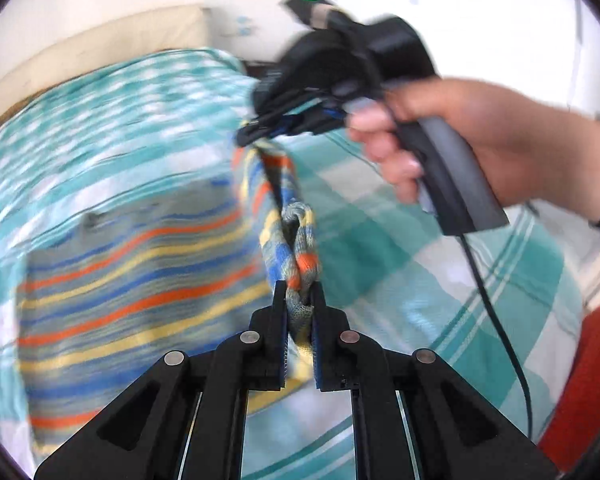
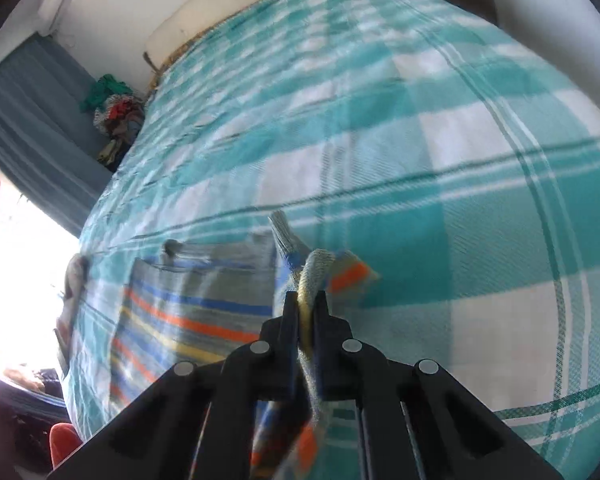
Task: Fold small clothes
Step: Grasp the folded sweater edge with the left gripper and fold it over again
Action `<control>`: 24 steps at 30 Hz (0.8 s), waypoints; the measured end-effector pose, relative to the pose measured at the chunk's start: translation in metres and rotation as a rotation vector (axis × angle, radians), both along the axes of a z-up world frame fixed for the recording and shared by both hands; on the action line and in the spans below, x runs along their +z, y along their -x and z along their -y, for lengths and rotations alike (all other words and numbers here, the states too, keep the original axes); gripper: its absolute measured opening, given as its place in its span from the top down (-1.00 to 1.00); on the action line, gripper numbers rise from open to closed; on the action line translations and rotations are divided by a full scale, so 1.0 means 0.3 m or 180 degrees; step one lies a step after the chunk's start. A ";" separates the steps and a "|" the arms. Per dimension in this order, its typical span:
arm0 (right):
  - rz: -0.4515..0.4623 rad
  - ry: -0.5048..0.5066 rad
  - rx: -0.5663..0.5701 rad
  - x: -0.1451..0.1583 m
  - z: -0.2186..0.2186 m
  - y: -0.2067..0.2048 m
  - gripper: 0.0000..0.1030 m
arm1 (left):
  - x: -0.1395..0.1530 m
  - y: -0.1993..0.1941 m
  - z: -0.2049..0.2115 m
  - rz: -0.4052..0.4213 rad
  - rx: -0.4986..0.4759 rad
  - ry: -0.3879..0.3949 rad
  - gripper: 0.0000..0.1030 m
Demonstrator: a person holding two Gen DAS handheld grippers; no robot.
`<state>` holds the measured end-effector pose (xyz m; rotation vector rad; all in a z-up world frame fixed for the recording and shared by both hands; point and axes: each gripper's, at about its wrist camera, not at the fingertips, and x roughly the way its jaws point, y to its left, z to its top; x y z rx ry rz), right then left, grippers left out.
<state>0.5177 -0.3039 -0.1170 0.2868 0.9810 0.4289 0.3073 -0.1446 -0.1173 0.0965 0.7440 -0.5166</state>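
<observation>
Your left gripper [image 1: 300,300] is clamped on a bunched edge of the striped garment [image 1: 140,300], and the right gripper [image 2: 305,308] pinches another bit of the edge, probably to carry it over as a fold across the checked bedspread [image 2: 460,160]. Only the left view shows your right hand [image 1: 480,140]; only the right shows the clothes pile [image 2: 116,116] by the wall.
</observation>
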 end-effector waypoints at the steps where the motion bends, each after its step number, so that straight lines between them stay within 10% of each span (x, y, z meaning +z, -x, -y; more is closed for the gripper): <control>1: 0.0058 -0.0015 0.0096 0.034 -0.063 -0.004 0.88 | 0.017 -0.004 -0.085 -0.0051 0.0158 0.0096 0.85; 11: 0.0105 0.0072 0.0899 -0.014 -0.786 -0.073 0.88 | -0.111 -0.025 -0.673 -0.0583 0.1553 0.0406 0.85; 14: -0.0022 0.0088 0.1095 -0.106 -0.921 -0.070 0.77 | -0.215 -0.043 -0.726 -0.0889 0.1712 0.0263 0.42; 17: 0.0001 0.0012 0.1046 -0.128 -0.922 -0.024 0.66 | -0.201 0.008 -0.785 -0.0869 0.1924 0.0350 -0.40; 24: 0.0408 0.0422 0.1219 -0.042 -0.711 0.247 0.65 | -0.185 0.005 -0.795 -0.0776 0.1786 0.0527 -0.34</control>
